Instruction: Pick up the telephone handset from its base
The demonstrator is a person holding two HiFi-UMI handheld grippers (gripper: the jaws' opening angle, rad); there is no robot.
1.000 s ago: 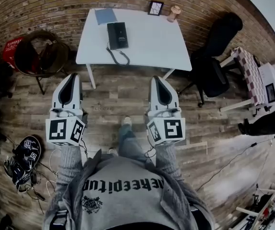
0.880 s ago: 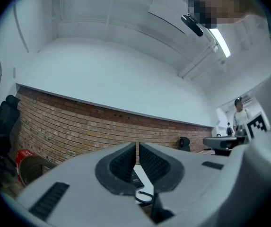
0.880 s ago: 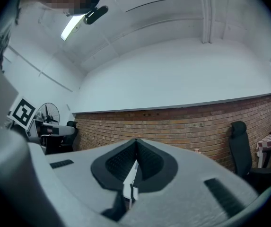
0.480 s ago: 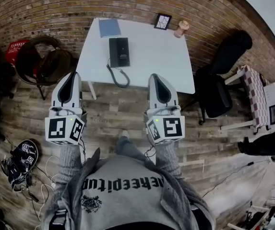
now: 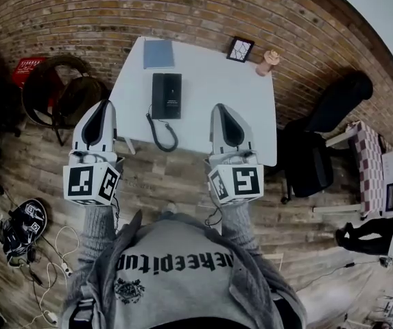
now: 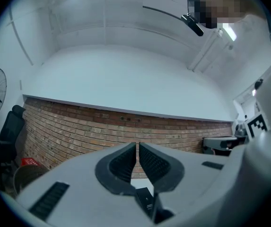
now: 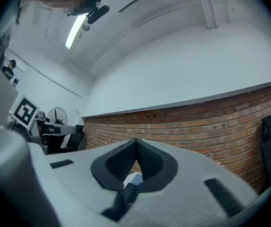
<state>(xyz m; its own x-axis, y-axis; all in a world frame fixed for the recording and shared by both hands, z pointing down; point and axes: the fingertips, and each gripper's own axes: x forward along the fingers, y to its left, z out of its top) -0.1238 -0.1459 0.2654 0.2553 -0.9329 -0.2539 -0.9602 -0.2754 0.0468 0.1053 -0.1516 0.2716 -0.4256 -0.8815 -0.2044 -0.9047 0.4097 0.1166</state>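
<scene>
Left gripper (image 5: 104,105) and right gripper (image 5: 221,107): white two-jaw tools with black ribbed pads, held side by side at the near edge of the desk. Both pairs of pads are pressed together with nothing between them, as each gripper view shows (image 6: 137,146) (image 7: 136,141).

Red-brown brick wall (image 5: 203,9): backdrop behind the desk.

White rectangular desk (image 5: 217,91): stands against the wall and carries every smaller item.

Black corded telephone (image 5: 167,95): left of the desk's centre, just ahead of the left gripper and between the two.

Black telephone handset (image 5: 158,96): apparently lies lengthwise on the left of its base, not yet lifted.

Black coiled cord (image 5: 160,132): loops from the telephone towards the desk's near edge.

Handling note: this looks like the approach stage.
- The chosen gripper should spread its jaws before it arrives.
- It should then close across the handset's narrow width at mid-length.
- A straight upward lift is best, with slack kept in the cord so the base is not dragged.
</scene>
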